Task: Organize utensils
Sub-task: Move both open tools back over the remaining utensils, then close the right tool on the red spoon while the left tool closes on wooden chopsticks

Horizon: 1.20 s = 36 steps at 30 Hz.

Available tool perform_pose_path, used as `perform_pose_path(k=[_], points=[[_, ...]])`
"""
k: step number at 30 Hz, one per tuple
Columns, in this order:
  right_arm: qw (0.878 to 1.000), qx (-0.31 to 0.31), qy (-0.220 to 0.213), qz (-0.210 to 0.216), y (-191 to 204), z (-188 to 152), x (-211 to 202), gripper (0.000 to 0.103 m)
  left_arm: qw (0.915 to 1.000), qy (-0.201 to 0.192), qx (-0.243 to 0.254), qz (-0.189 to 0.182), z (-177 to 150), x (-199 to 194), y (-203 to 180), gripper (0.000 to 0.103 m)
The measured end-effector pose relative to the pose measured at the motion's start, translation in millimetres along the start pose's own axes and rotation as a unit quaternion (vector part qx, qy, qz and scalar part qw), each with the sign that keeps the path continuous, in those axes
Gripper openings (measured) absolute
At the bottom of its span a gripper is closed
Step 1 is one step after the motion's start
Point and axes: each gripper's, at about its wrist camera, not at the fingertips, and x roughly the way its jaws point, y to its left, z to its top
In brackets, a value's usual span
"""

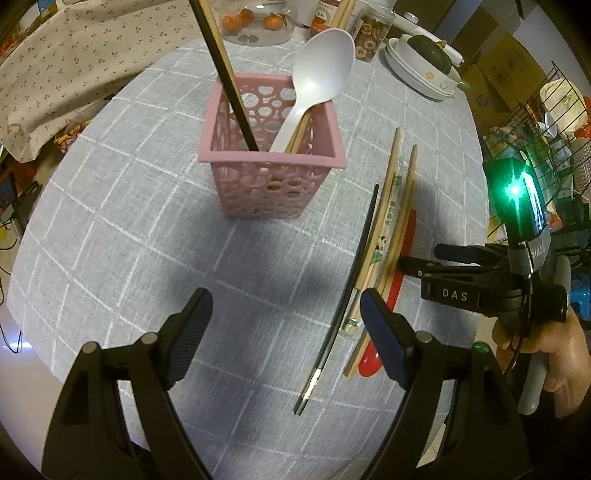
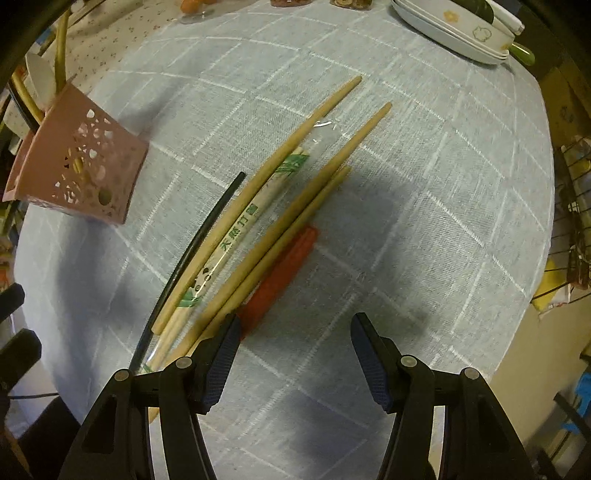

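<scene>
A pink perforated basket (image 1: 271, 162) stands on the table and holds a white spoon (image 1: 321, 59), a black chopstick (image 1: 229, 81) and wooden chopsticks. It also shows in the right wrist view (image 2: 79, 162). To its right lie a black chopstick (image 1: 351, 273), wooden chopsticks (image 1: 391, 206), a wrapped pair (image 2: 236, 236) and a red spoon (image 2: 284, 266). My left gripper (image 1: 286, 310) is open and empty in front of the basket. My right gripper (image 2: 293, 332) is open just right of the red spoon; its left finger overlaps the chopstick ends.
The round table has a grey checked cloth (image 1: 129, 221). Stacked white dishes (image 1: 424, 74) with a dark green object sit at the far right. Jars (image 1: 365, 33) and a glass container of oranges (image 1: 255, 22) stand at the back. A wire rack (image 1: 546, 122) stands beyond the table's right edge.
</scene>
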Motion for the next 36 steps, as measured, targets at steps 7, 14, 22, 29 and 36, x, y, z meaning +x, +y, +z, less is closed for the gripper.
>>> perform_pose_path(k=[7,14,22,29,36], points=[[0.999,-0.024,0.004,-0.027,24.1,-6.5,3.8,0.057,1.0000,-0.002,-0.003,-0.001,-1.6,-0.9,-0.2,0.082],[1.000,-0.030,-0.005,-0.002,29.9,-16.3,-2.4,0.012,0.9999,-0.005,0.016,-0.005,-4.7,-3.7,-8.7,0.082],[0.999,0.013,-0.023,0.047,-11.4,-27.2,-21.7,0.010,0.9968,-0.011,0.077,-0.016,-13.0,-6.0,-40.2,0.080],[0.993,0.049,-0.061,0.083,-60.8,-45.8,-51.5,0.010,0.9909,-0.018,0.128,-0.036,-9.4,12.1,-88.6,0.042],[0.990,0.063,-0.069,0.102,-98.6,-30.6,-62.5,0.010,0.9779,-0.049,0.191,-0.070,12.0,47.2,-123.9,0.012]])
